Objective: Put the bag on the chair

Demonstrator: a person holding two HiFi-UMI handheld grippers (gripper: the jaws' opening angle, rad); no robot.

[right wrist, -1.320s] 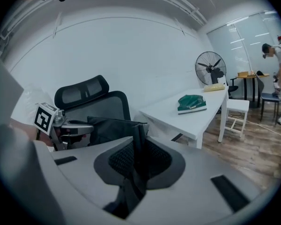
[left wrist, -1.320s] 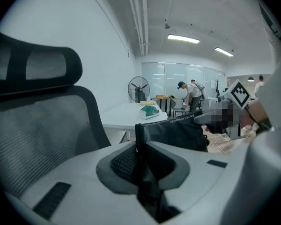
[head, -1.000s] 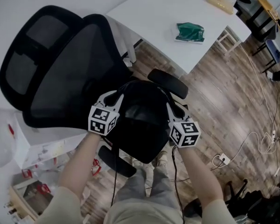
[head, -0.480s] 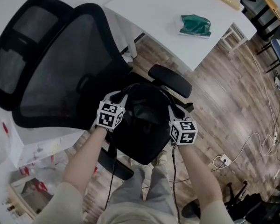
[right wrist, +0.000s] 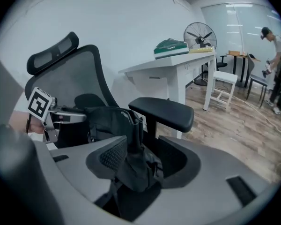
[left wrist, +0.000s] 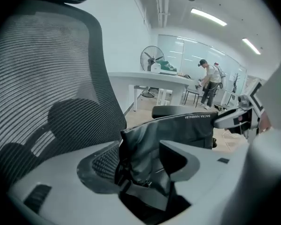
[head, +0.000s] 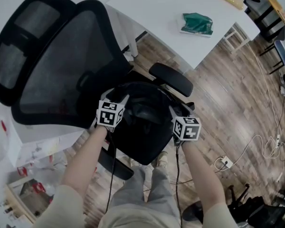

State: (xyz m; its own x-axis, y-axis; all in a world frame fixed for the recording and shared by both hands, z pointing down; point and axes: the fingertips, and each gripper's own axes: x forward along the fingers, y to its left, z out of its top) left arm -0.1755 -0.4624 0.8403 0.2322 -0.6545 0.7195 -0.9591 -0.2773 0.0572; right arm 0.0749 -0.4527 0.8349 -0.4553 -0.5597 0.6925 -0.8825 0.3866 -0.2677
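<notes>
Fan [left wrist: 152, 60] beyond bag [left wrist: 178, 130], gripper views only

Head camera overhead; gripper cameras low, close, probably sharing chair [head: 61, 65]

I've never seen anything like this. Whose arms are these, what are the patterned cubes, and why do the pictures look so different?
No robot here: a person holds a hand tool with tongs in each hand; the patterned cubes are part of those tools. The top-down picture comes from a camera on the person's head; the other two come from cameras riding on each tool, looking along its tongs. A black bag sits on the seat of a mesh office chair, beside a white desk. The left tongs and right tongs have just been opening; bag fabric lies between each pair, but neither clamps it now.
</notes>
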